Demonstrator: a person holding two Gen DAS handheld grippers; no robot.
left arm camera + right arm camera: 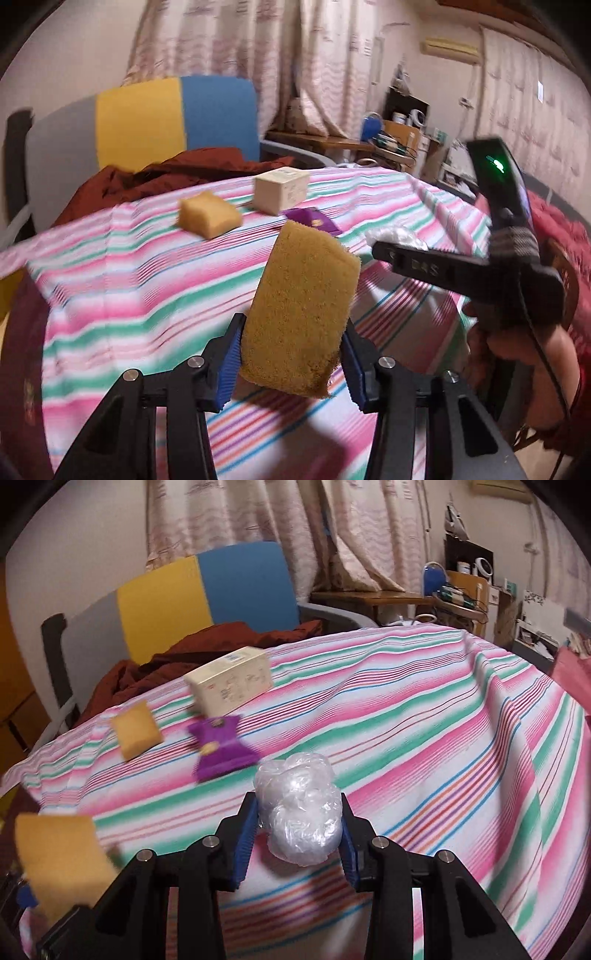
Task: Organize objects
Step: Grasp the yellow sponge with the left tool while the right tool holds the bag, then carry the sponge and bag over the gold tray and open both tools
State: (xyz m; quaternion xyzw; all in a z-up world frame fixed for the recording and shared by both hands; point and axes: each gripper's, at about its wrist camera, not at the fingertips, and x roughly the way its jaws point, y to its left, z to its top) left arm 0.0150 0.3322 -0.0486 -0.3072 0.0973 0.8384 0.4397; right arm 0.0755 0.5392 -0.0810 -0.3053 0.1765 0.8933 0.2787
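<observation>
Left gripper (pixel 291 363): its blue ribbed pads are pressing on both sides of a tall mustard-yellow rectangular sponge (pixel 301 310), holding it clear above the cloth; the jaws are standing partly apart, set by the sponge's width.
Held sponge: it is standing on end and tilting slightly to the right in the left wrist view; in the right wrist view it is showing blurred at the lower left edge (pixel 62 864).
Right gripper (pixel 297 843): its blue pads are gripping a crumpled ball of clear plastic film (pixel 301 808) from both sides, jaws partly apart, the ball lifted off the cloth.
Right gripper seen from the left: the black tool (pixel 461 275) is reaching in from the right, with a person's hand (pixel 517 332) around its handle.
Purple item: a small flat purple cloth piece (pixel 221 747) is lying on the cloth just beyond the plastic ball.
Second sponge: a smaller yellow block sponge (pixel 136 734) is lying left of the purple piece, apart from it.
Box: a cream rectangular cardboard box (pixel 232 681) is resting behind the purple piece, near the far edge.
Table covering: a pink, green and white striped tablecloth (pixel 424 738) is covering the whole surface.
Background: a rust-brown cloth (pixel 207 646) is lying heaped on a grey, yellow and blue chair (pixel 207 587) beyond the table.
</observation>
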